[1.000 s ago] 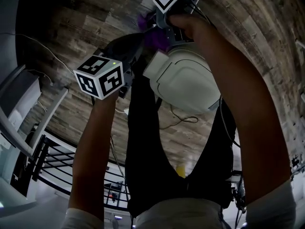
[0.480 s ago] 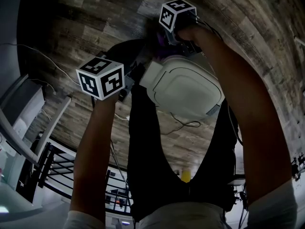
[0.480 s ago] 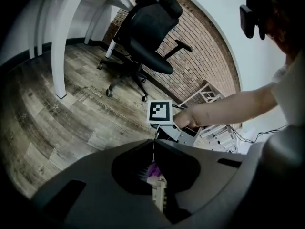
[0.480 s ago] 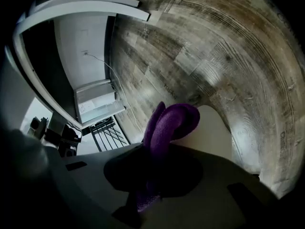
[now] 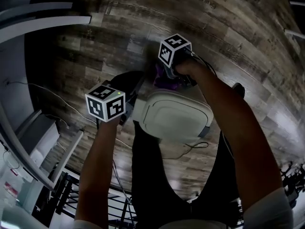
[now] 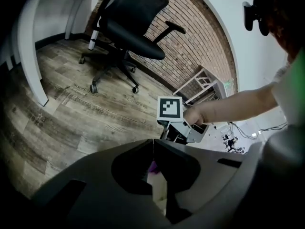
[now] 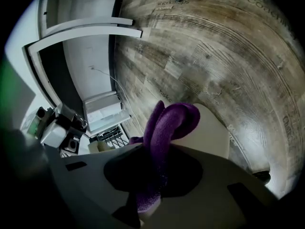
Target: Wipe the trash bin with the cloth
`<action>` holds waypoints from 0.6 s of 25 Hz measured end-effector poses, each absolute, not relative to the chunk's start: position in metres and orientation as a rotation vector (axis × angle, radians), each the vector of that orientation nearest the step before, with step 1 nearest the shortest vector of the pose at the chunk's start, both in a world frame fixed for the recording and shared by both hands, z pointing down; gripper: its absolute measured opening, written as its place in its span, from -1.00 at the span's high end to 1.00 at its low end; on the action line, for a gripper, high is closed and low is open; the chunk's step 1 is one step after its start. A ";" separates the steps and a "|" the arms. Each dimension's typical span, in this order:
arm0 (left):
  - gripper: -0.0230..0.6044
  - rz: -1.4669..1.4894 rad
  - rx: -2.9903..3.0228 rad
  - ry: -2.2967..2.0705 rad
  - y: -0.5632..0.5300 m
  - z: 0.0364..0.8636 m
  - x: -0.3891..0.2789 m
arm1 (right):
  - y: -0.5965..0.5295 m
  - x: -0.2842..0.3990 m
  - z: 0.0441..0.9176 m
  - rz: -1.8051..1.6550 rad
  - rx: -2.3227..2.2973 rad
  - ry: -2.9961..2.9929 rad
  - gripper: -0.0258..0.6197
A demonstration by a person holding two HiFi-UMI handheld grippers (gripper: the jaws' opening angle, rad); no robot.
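The left gripper (image 6: 152,142) had its jaws pressed together at the tips, right at the left edge of the trash bin (image 5: 174,116). A pale sliver showed in the slot behind the tips, but whether they nipped the bin's rim could not be told. The bin stood on the wooden floor (image 5: 86,46) just in front of the person, with its smooth pale lid facing up. It looked like light, hard plastic that would probably slide or rock under a push, so its left edge seemed the best place to steady it.

At the lid's far side, the right gripper (image 7: 152,149) pinched the purple cloth (image 7: 174,120). The cloth was soft and limp, and a fold of it looped onto the lid. Held that close to the fold, it would likely press flat and follow the lid's rounded edges.

White furniture (image 5: 47,13) crowded the left, and a thin cable (image 5: 190,149) lay near the bin. To the right, the floor lay open.
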State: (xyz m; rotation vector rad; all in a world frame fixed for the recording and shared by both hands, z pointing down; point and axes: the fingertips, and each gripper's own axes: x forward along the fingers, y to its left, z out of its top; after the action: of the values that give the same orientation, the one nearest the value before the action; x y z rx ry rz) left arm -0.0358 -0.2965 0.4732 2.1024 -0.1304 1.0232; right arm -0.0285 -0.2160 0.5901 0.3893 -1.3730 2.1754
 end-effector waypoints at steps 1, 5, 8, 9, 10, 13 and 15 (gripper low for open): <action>0.91 1.035 2.108 -0.120 -0.296 0.473 -0.030 | -0.211 -0.023 0.590 2.177 0.394 -1.373 0.67; 0.91 1.080 2.119 -0.087 -0.294 0.477 -0.013 | -0.189 -0.006 0.587 2.198 0.417 -1.378 0.67; 0.91 1.119 2.109 -0.061 -0.289 0.482 -0.006 | -0.172 0.004 0.584 2.216 0.423 -1.383 0.67; 0.91 1.134 2.106 -0.048 -0.286 0.485 -0.003 | -0.167 0.008 0.584 2.222 0.428 -1.385 0.67; 0.91 1.148 2.107 -0.036 -0.285 0.487 -0.001 | -0.163 0.012 0.584 2.229 0.435 -1.386 0.67; 0.91 1.188 2.116 -0.008 -0.279 0.489 0.007 | -0.151 0.022 0.584 2.255 0.464 -1.384 0.67; 0.91 1.218 2.119 0.004 -0.275 0.491 0.009 | -0.143 0.026 0.583 2.266 0.476 -1.386 0.67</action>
State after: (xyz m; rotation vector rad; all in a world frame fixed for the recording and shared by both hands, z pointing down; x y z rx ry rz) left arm 0.0088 -0.2754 0.4910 2.1193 0.0042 1.2180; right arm 0.0260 -0.1434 0.5830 0.4759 -1.3861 2.2664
